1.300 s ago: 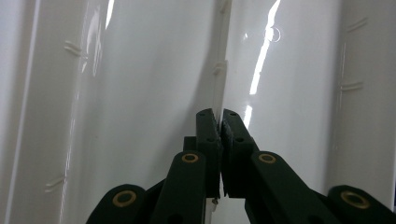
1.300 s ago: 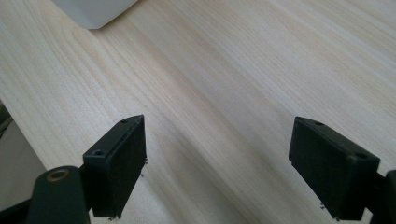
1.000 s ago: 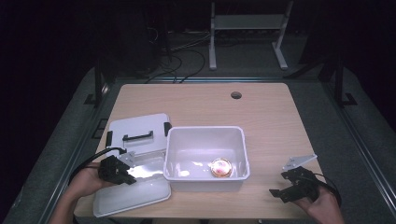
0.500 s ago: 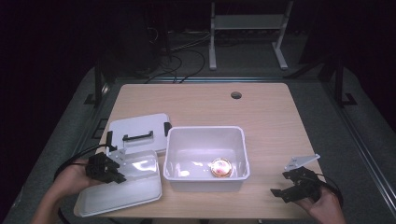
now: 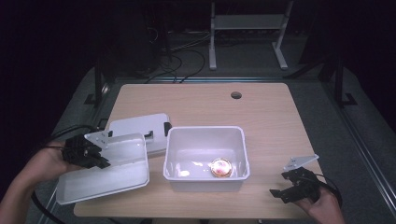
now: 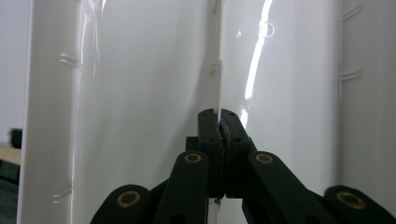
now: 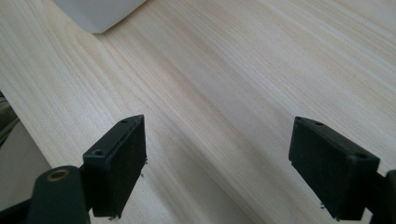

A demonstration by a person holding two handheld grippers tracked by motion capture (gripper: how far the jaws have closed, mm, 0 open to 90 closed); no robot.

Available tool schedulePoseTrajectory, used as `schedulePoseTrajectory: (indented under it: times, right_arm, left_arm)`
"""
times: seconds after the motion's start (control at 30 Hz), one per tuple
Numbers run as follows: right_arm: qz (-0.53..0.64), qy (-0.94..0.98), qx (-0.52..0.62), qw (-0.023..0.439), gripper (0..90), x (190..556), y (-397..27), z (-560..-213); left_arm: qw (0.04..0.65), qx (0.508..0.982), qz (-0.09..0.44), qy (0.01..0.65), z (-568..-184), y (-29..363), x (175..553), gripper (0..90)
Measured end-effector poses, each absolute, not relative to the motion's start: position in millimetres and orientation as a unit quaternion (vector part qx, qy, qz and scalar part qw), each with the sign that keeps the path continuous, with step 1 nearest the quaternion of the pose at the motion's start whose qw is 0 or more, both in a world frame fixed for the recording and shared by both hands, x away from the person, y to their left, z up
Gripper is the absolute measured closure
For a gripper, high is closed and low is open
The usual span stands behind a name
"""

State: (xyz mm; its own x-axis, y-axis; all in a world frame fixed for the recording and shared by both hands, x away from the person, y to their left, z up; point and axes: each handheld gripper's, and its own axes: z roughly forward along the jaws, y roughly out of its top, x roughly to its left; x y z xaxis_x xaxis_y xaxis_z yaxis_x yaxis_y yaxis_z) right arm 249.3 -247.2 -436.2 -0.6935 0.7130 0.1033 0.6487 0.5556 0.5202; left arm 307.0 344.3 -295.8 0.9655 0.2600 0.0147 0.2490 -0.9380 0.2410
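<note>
1. The shallow white rectangular plastic tray [image 5: 109, 170] is glossy and tilted, at the wooden counter's [image 5: 261, 112] left edge.
2. The left tongs [image 5: 95, 156] pinch its rim; the right tongs [image 5: 282, 193] are spread, well apart from it.

Two white rectangular plastic bins: one deep open bin [image 5: 205, 156] at the table's centre, and one shallow bin [image 5: 109, 170] at nine o'clock from it. One flat white plastic lid with black clasps [image 5: 137, 128] lies at ten o'clock from the deep bin. One small round orange-red object [image 5: 221, 167] sits inside the deep bin. One pale wooden table [image 5: 261, 121] carries all of these.
</note>
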Motion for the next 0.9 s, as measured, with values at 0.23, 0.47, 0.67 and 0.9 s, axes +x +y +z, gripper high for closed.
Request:
schedulePoseTrajectory:
  times: [0.23, 0.47, 0.67, 0.9]
  right_arm:
    - [0.27, 0.88, 0.386, 0.06, 18.5, 249, -247, -437]
    - [0.273, 0.881, 0.382, 0.056, 18.5, 249, -244, -436]
    - [0.276, 0.88, 0.383, 0.056, 18.5, 249, -247, -436]
    - [0.275, 0.879, 0.384, 0.057, 18.3, 249, -249, -437]
  left_arm:
    - [0.125, 0.985, 0.039, 0.113, -261, 329, 311, 89.3]
    - [0.135, 0.987, 0.037, 0.084, -242, 299, 316, 89.4]
    - [0.136, 0.988, 0.032, 0.068, -235, 271, 324, 89.4]
    - [0.135, 0.99, 0.006, 0.05, -241, 232, 336, 89.4]
